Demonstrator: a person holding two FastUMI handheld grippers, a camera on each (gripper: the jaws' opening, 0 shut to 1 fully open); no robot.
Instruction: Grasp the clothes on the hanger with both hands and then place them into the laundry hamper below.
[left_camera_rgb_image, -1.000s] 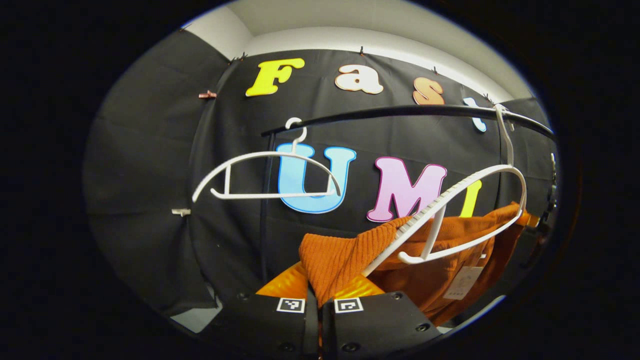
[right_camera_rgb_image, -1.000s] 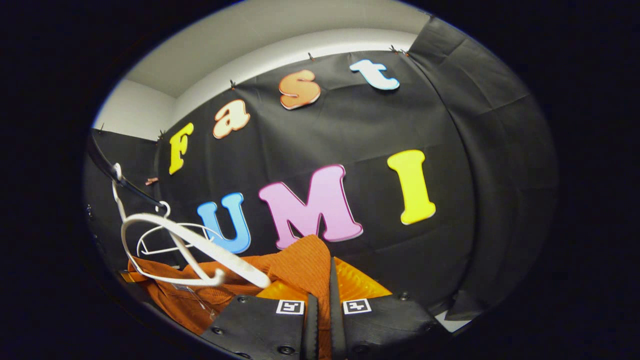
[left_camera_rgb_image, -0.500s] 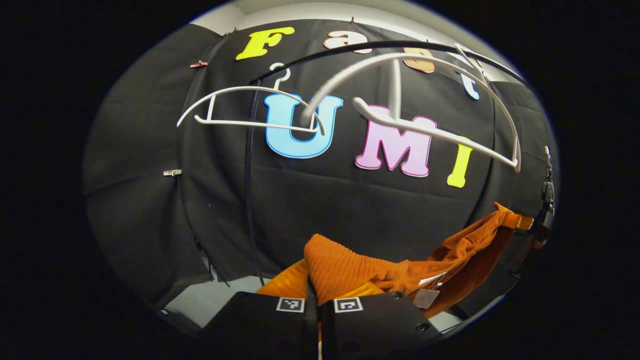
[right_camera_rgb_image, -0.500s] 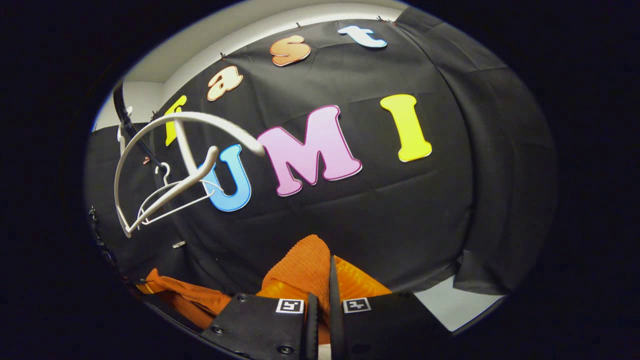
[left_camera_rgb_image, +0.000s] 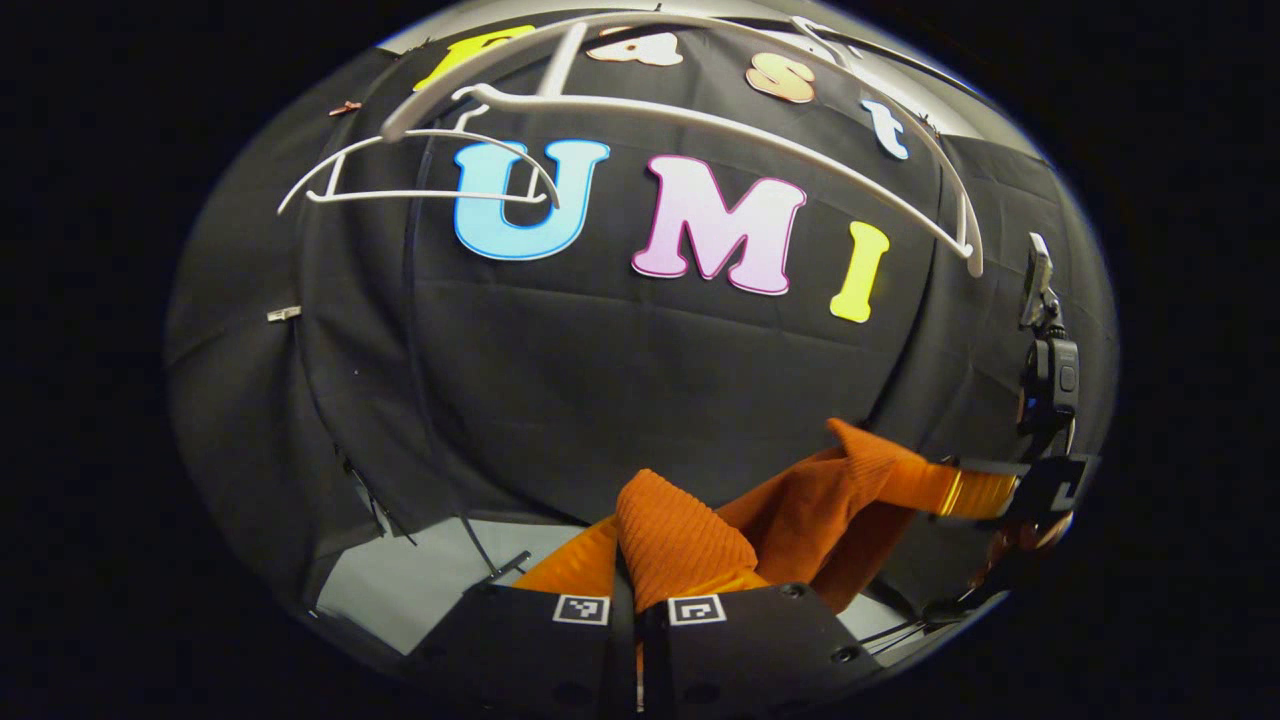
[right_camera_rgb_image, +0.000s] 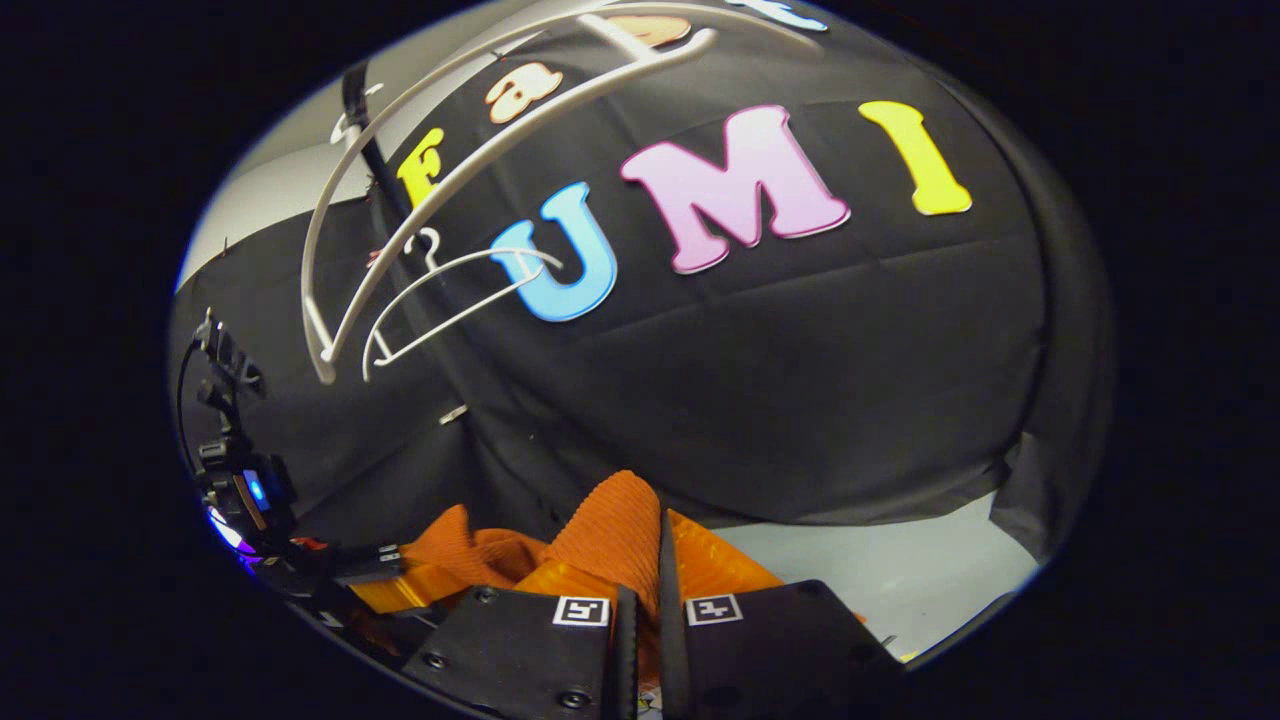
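An orange ribbed knit garment (left_camera_rgb_image: 800, 500) hangs slack between my two grippers, off its hanger. My left gripper (left_camera_rgb_image: 640, 575) is shut on one bunched fold of it at the bottom of the left gripper view. My right gripper (right_camera_rgb_image: 640, 570) is shut on another fold (right_camera_rgb_image: 610, 530) at the bottom of the right gripper view. The other gripper (left_camera_rgb_image: 1030, 490) shows at the right edge of the left gripper view, clamped on the cloth's far end. The bare white hanger (left_camera_rgb_image: 700, 115) hangs high above. The hamper is out of sight.
A second bare white hanger (left_camera_rgb_image: 420, 180) hangs on the black rail (right_camera_rgb_image: 375, 160) to the left. A black upright post (left_camera_rgb_image: 420, 350) of the rack runs down in front of the wall cloth. Pale grey floor (right_camera_rgb_image: 890, 570) lies below.
Both grippers have dropped with the orange garment, which has slid off the near white hanger. Both hangers now sit much higher in both views, and more floor shows.
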